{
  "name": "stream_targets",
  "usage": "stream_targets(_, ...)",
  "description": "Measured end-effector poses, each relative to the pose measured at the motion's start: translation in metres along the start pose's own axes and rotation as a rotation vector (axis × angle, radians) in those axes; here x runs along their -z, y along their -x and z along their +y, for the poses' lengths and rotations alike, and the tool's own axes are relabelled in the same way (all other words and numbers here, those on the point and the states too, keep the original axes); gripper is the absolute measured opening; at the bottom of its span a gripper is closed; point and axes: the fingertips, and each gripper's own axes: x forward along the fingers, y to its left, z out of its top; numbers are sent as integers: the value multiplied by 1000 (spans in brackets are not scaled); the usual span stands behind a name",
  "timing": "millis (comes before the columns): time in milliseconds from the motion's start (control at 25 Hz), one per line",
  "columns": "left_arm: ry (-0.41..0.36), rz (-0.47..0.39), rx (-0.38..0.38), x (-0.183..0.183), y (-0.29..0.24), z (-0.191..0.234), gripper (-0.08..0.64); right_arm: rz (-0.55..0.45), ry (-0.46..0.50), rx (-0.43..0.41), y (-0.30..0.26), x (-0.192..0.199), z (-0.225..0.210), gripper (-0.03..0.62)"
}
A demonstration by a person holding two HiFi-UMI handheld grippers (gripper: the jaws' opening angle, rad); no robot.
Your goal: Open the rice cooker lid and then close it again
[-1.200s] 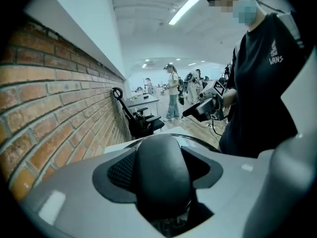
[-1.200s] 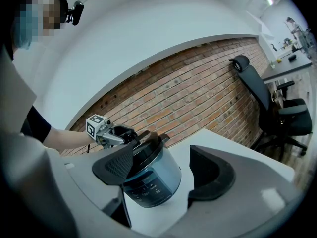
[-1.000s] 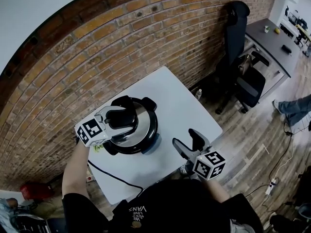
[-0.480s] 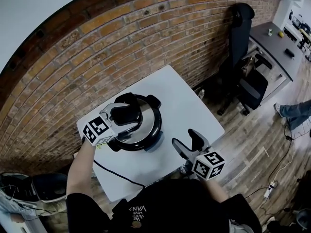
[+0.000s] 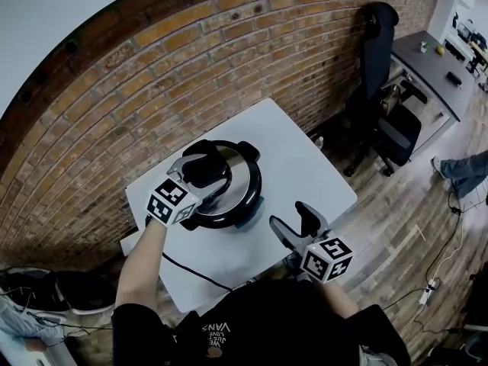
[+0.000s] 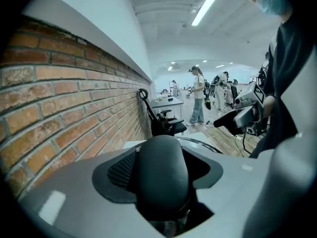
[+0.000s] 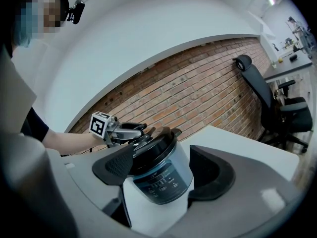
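The rice cooker (image 5: 238,198) stands on the white table (image 5: 297,158), with a steel lid and a black lid handle (image 5: 202,166) on top. My left gripper (image 5: 207,171) reaches in from the left, jaws on either side of that handle and closed on it. In the left gripper view the handle (image 6: 161,172) fills the space between the pads. My right gripper (image 5: 297,223) hovers to the right of the cooker, apart from it, open and empty. In the right gripper view the cooker (image 7: 158,182) and its control panel show between those jaws, with the left gripper (image 7: 130,129) on the lid.
A black power cord (image 5: 191,269) runs off the table's near edge. A brick wall (image 5: 152,90) backs the table. A black office chair (image 5: 381,120) and a grey desk (image 5: 435,67) stand at the right. A person's legs (image 5: 461,170) show on the wooden floor.
My left gripper has swung round on the lid handle; its marker cube now sits lower and further right. The right gripper has barely shifted.
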Motion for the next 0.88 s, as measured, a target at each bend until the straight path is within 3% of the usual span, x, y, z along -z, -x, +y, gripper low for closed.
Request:
stream_targets(640, 124, 39, -214, 2, 1, 6, 282, -36, 21, 53, 17, 25, 45, 348)
stream_targets(880, 169, -95, -231, -3, 26, 6, 292, -79, 48, 84, 30, 24, 65, 348)
